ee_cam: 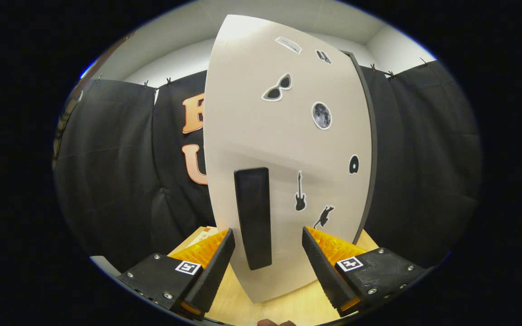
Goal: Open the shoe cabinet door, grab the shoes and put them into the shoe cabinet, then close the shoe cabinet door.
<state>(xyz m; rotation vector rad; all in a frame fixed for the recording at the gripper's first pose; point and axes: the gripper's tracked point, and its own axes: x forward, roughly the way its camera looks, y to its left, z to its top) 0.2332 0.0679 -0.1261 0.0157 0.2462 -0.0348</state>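
Straight ahead of my gripper [268,253] stands the pale beige flat-panel shoe cabinet door [283,149], and it takes up most of what I see, looming tall between the dark booth curtains. Its black upright bar handle [253,217] sits low on the panel, right in the gap between my two fingers [215,262]. The fingers are spread wide apart, one to each side of the handle, and I can't see either of them touching it. The handle hangs just ahead of the tips, a little nearer the left finger.

Stickers dot the door: a pair of black sunglasses [277,87] up high, a round grey moon [321,115] beside it, a small black guitar [300,192] just right of the handle, and a black leaping figure [324,216] below that. The door's dark edge [369,145] runs down its right side. Under everything lies the light wooden tabletop [261,305], with the door's bottom corner reaching down toward it between my fingers.
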